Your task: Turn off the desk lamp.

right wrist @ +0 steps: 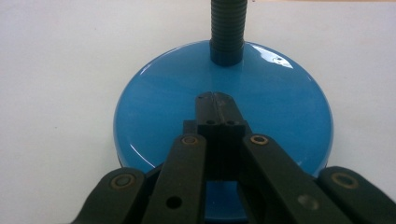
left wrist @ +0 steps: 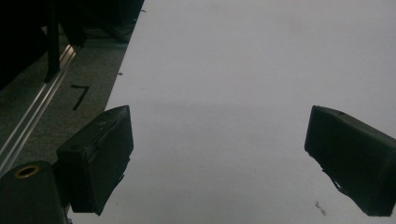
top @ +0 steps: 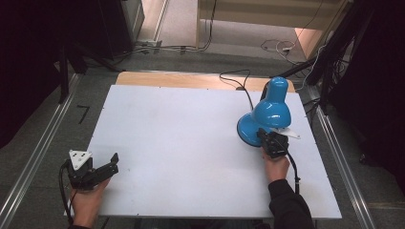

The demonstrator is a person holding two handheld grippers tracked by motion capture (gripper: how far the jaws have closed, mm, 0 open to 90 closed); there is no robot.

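Note:
A glossy blue desk lamp (top: 271, 110) stands at the right side of the white table (top: 191, 143), its shade bent down over its round base (top: 244, 131). My right gripper (top: 263, 134) is shut, with its jaws pressed together and nothing between them. In the right gripper view the closed tips of the right gripper (right wrist: 216, 99) lie over the middle of the blue base (right wrist: 154, 112), just short of the ribbed black neck (right wrist: 227, 28). My left gripper (top: 112, 162) rests open near the table's front left corner. In the left gripper view the left gripper (left wrist: 219, 121) has only bare white table between its jaws.
The lamp's black cord (top: 241, 81) runs off the back edge over a wooden board (top: 167, 78). A white tag (top: 291, 133) lies beside the lamp base. Metal rails (top: 33, 157) flank the table, and dark equipment and floor cables stand behind it.

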